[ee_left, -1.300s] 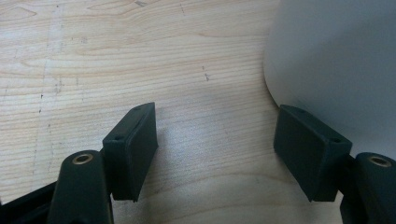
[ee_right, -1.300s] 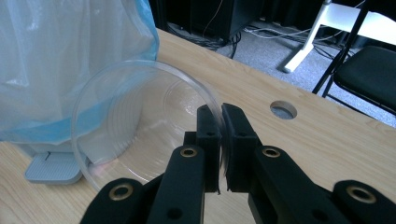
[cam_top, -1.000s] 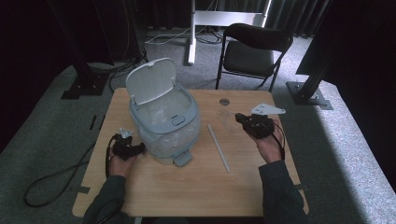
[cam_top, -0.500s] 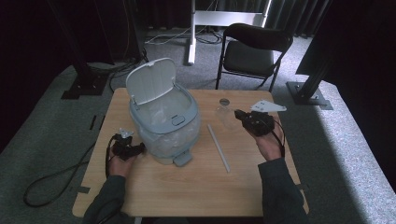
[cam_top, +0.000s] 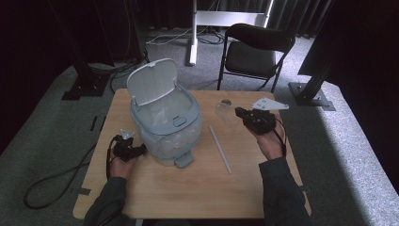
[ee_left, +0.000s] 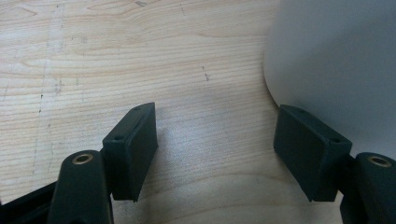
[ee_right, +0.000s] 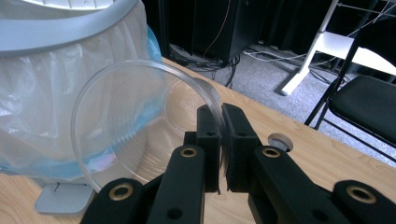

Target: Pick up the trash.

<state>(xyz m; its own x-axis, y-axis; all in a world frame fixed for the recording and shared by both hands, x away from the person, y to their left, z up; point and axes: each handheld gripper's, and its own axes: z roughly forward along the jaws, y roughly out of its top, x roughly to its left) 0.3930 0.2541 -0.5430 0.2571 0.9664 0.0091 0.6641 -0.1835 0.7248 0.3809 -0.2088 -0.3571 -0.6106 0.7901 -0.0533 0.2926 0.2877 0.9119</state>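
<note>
Two tongs: I had one in each hand, left tongs [cam_top: 141, 149] and right tongs [cam_top: 241, 114].
Change since a second before: little; my right tongs and the cup [cam_top: 226, 112] had drifted slightly from where they were, while my left tongs lay at the same spot by the bin [cam_top: 164, 127].
Left tongs state: released, jaws spread wide with bare worktop [ee_left: 140, 56] between them, one jaw just beside the bin's pale wall [ee_left: 336, 60].
Right tongs state: clenched on the rim of the cup [ee_right: 140, 126], one jaw inside the wall and one outside.
Cup position: held on its side over the far right part of the worktop [cam_top: 197, 188], near the bin's right side, its mouth turned toward my right tongs.
Counts: one cup, one bin, one straw [cam_top: 220, 149], one folding chair [cam_top: 256, 52] beyond the worktop.
Cup material: clear thin plastic, round, with faint ridges around its wall.
Bin material: grey-blue plastic, rounded body, hinged lid [cam_top: 151, 81] standing open, crinkled translucent liner [ee_right: 42, 107] folded over the rim, a flat pedal [ee_right: 60, 198] at the foot.
Straw: thin, straight, pale, lying on the worktop between bin and right hand.
Worktop: light wood with visible grain.
</note>
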